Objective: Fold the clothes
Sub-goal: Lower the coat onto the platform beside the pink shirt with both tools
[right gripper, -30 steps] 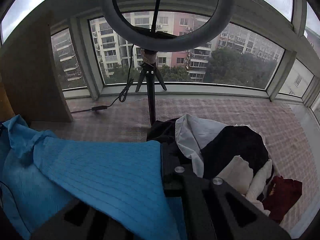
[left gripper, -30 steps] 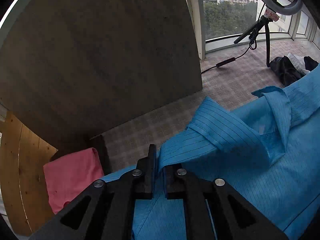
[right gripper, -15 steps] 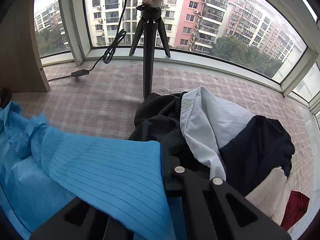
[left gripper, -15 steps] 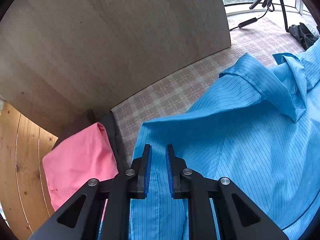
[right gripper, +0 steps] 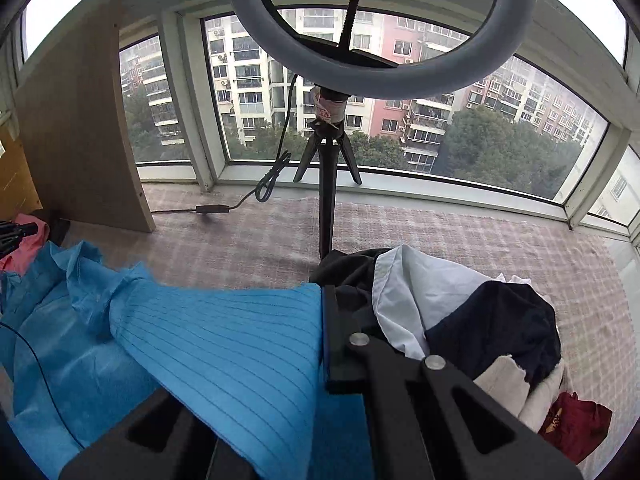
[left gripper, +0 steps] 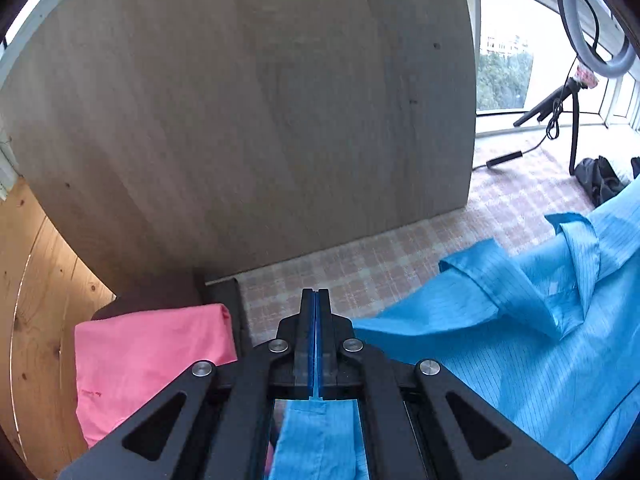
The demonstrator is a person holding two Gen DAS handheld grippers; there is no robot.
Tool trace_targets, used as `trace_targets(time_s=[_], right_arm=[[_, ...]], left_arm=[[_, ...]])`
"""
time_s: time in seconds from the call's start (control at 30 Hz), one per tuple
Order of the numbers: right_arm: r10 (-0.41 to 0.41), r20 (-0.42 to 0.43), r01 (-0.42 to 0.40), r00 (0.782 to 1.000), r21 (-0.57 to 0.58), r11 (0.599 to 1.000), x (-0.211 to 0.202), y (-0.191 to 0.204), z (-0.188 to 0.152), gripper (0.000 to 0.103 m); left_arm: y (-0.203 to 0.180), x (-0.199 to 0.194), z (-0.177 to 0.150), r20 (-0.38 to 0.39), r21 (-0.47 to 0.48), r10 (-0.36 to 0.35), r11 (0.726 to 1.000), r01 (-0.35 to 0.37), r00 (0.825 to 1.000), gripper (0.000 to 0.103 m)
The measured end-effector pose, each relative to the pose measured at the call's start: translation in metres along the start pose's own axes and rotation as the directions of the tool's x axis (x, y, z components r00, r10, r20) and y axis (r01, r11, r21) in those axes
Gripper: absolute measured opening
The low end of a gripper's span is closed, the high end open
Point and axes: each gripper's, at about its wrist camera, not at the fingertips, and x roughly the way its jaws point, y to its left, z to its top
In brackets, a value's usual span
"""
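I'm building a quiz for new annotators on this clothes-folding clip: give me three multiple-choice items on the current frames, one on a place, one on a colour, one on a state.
1. Where does the pink garment lie in the left wrist view?
A. Left of the left gripper
B. On top of the clothes pile
C. Draped over the tripod

2. What colour is the shirt that both grippers hold?
A. White
B. Blue with thin dark stripes
C. Dark red

3. How do the left gripper's jaws stand?
A. Wide open above bare mat
B. Shut, with shirt cloth hanging below them
C. Out of the picture

Key: 1 A, it sits at the lower left by the wooden board. 2 B, the striped blue cloth drapes over the right gripper. 3 B, the pads meet with no gap and blue cloth hangs under them.
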Motion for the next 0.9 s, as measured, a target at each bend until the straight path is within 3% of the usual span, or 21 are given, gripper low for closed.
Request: trace_targets(time_s=[0.07,0.17,0.23,0.3,0.4,0.47,0.5,0.6,0.7,0.9], right_arm=[[-0.004,0.018,0.004,1.0,-0.029,1.0,-0.007,0.004,0.014,0.001],[-0.012,0.001,0.012,1.0,-0.035,0.999,0.003,0.008,0.025,0.001],[-0.016,-0.024,0.015,1.0,-0.043,0.999,0.014,0.01,0.024,0.001],[-0.014,-0.045,0.012,0.999,-0.037,0.999,0.024,0.01,0.02,0.001],[-0.007,-0.075,0.005,0.997,-0.022,1.0,0.038,0.008,0.012,0.001],[-0.006,-0.089,0.005,0.996,-0.016,1.0,0.046,0.006,0.008,0.001],[-0.007,-0.092,0.006,0.996,-0.012,1.0,0.05,0.005,0.006,0.001],[-0.003,-0.095,0.004,0.995,0.009,1.0,0.062,0.005,0.003,0.001],[0.009,-0.103,-0.008,0.995,0.012,1.0,0.067,0.009,0.001,0.001],[0.033,0.016,-0.033,0.999,0.013,0.999,0.021,0.01,0.022,0.001]], left_arm=[[0.002,-0.005,0.008,-0.026,0.049,-0.082,0.995,0.084,0.996,0.0],[-0.026,-0.001,0.003,-0.036,0.215,-0.046,0.975,0.052,0.998,0.005],[-0.048,0.014,-0.007,-0.123,0.299,-0.098,0.945,0.131,0.988,0.041],[-0.07,0.028,-0.019,-0.167,0.386,-0.097,0.909,0.156,0.981,0.043],[-0.095,0.049,-0.033,-0.194,0.487,-0.02,0.866,0.114,0.981,0.043],[-0.1,0.059,-0.033,-0.169,0.52,0.006,0.85,0.084,0.986,0.043],[-0.096,0.067,-0.028,-0.175,0.489,0.001,0.868,0.086,0.985,0.04],[-0.084,0.088,-0.015,-0.201,0.378,-0.022,0.921,0.098,0.979,0.001],[-0.074,0.098,-0.01,-0.232,0.256,-0.048,0.961,0.109,0.972,0.0],[-0.022,0.029,0.019,-0.12,0.185,0.008,0.983,0.014,0.993,0.0]])
